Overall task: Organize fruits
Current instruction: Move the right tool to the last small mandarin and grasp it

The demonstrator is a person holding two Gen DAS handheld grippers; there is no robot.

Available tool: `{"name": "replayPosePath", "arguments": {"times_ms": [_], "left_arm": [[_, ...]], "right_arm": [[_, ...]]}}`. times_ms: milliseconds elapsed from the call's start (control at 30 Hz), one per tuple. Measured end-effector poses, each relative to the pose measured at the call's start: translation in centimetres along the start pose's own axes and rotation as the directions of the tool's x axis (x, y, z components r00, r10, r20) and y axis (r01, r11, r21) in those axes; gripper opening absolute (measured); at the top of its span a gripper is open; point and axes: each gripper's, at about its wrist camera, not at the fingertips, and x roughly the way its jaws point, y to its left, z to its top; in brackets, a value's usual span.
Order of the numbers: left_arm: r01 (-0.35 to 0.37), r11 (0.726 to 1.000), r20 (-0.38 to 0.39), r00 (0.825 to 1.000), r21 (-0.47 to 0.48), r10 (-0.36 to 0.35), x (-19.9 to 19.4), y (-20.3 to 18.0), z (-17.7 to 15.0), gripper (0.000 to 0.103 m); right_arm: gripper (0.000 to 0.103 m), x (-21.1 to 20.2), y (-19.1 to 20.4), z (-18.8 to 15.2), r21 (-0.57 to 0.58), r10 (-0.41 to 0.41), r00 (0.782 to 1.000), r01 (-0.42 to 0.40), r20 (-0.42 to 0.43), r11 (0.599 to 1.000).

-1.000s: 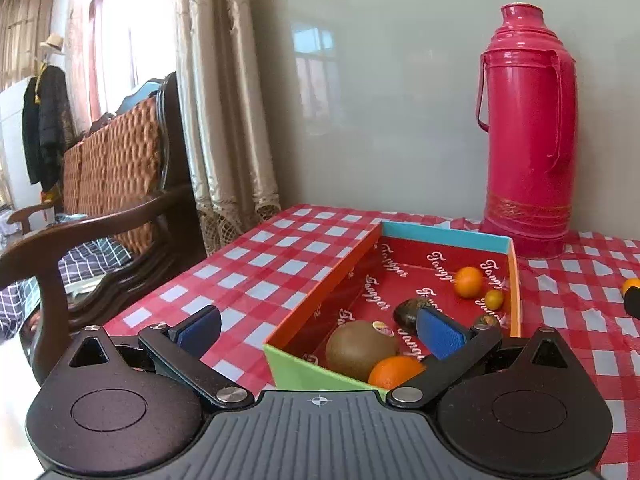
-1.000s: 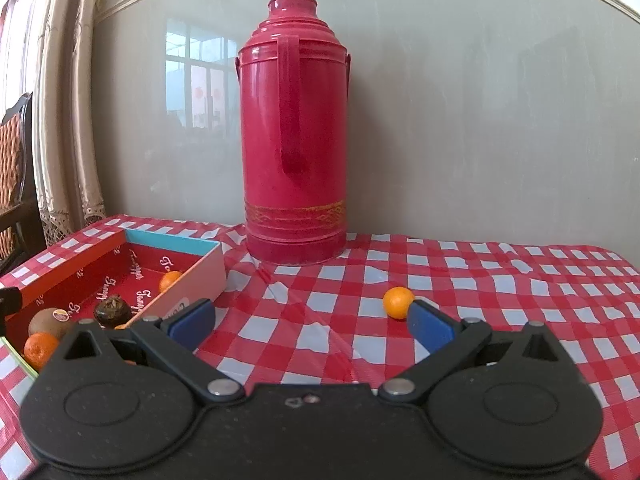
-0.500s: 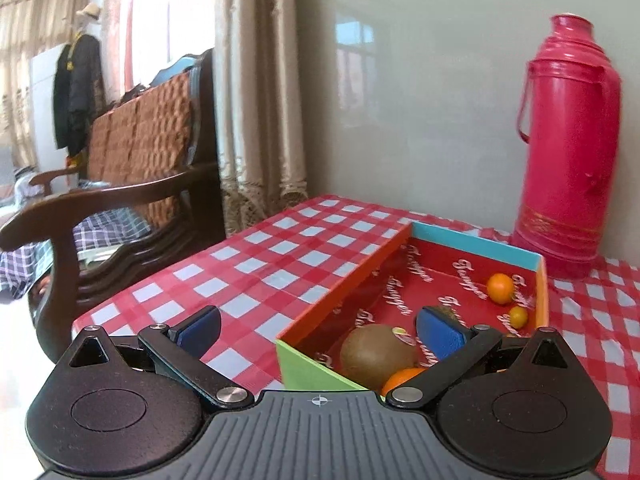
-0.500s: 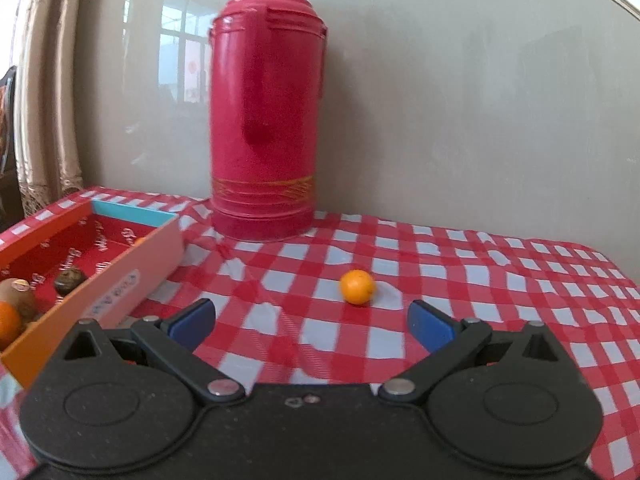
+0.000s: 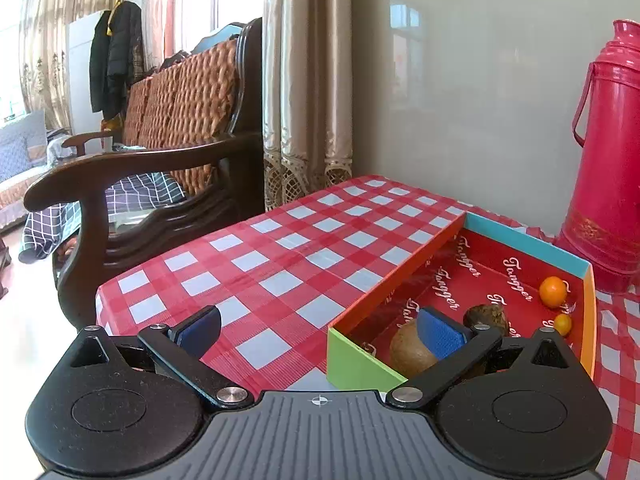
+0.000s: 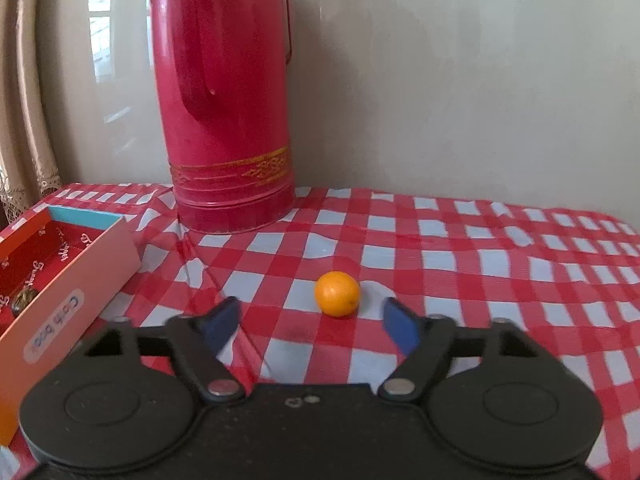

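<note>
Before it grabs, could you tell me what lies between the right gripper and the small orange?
Only bare checked tablecloth, seen in the right wrist view; the gripper is closing short of the orange.

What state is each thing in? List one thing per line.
Loose orange: on the tablecloth, ungripped.
Right gripper: jaws closing, not touching the orange.
Left gripper: jaws open, empty.
Box: lidless, holding fruit.
Thermos: upright.

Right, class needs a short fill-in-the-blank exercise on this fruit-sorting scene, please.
1. The loose orange lies on the checked ____.
2. The red thermos stands ____ the orange, by the wall.
3. The brown kiwi lies inside the ____.
4. The right tool is closing, its pads not yet ____ the orange.

Missing words: tablecloth; behind; box; touching
</note>
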Motion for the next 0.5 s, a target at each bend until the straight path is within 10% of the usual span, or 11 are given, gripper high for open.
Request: {"name": "replayPosePath", "arguments": {"times_ms": [333,500], "left_arm": [[-0.013,1.000,-0.009,1.000,0.011,0.013,0.4,0.3,0.0,0.103],[-0.019,1.000,-0.013,1.000,0.018,0.020,0.5,0.5,-0.1,0.103]], "right_arm": [[0.054,4.3,-1.3,1.4,0.037,-0.037,0.996,0.040,-0.083,0.999],[0.028,5.6,-1.1,1.1,0.046,-0.023,0.993,0.028,-0.112,0.999]]}}
